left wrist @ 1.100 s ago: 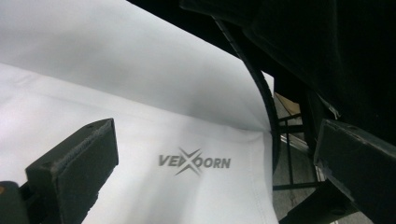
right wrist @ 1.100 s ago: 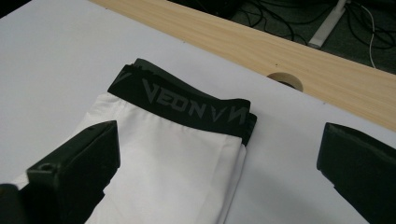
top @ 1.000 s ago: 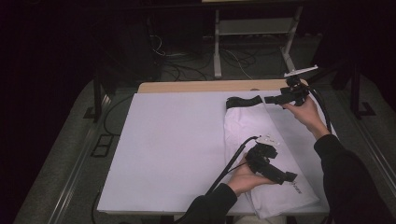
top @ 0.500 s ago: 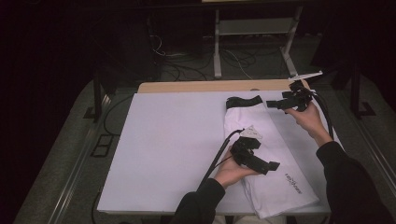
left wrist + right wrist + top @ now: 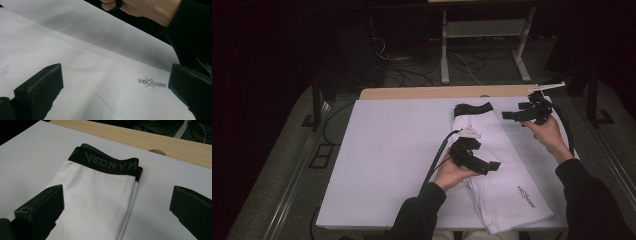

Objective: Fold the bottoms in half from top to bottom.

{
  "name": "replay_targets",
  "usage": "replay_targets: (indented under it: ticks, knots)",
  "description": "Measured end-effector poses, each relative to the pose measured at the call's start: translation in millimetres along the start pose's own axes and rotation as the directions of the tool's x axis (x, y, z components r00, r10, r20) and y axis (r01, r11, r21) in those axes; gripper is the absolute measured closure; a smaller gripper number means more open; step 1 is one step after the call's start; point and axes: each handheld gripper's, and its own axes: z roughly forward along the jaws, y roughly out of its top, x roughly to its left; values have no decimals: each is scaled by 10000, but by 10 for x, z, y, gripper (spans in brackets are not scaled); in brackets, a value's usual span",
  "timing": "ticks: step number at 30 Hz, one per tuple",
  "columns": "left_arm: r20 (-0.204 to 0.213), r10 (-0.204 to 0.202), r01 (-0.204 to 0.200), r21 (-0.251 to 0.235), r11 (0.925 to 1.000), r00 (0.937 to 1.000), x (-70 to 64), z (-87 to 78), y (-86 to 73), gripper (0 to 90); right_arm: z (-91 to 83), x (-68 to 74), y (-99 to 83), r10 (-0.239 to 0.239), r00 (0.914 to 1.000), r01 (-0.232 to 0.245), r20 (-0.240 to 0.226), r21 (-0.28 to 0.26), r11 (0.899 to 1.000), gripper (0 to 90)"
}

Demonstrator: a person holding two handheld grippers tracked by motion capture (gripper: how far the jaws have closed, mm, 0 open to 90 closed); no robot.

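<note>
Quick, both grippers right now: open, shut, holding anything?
Left gripper: open, holding nothing, above the white garment.
Right gripper: open, holding nothing, near the black waistband.

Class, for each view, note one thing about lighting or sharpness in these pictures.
High view: bright table cover, surroundings nearly black. Left gripper view: logo print sharp, near jaws soft. Right gripper view: waistband lettering legible, soft shadow under the garment.

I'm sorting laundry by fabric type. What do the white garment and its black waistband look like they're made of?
The white garment looks like a thin, smooth, matte stretch knit, likely synthetic: it lies flat with soft, shallow creases and a printed logo. Its black waistband seems woven elastic, thicker and stiffer, with grey lettering worked into it. The exact fibre can't be told.
</note>
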Motion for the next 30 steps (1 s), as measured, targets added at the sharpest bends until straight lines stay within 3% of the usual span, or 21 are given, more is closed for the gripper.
replay_targets:
  ticks: [9,19,30]
  knots:
    - [-519,-282,278,-75,9996,9983,303,-117,25,0,14,-99,-99,343,9994,-343,-102,-26,9994,0]
    - [-871,-670,646,-309,9974,9939,550,-230,35,0,42,-122,-98,457,9989,-457,-134,9,9990,0]
    - [-1241,-1185,1127,-525,9922,9852,758,-326,17,0,64,-140,-98,516,9986,-513,-125,203,9985,0]
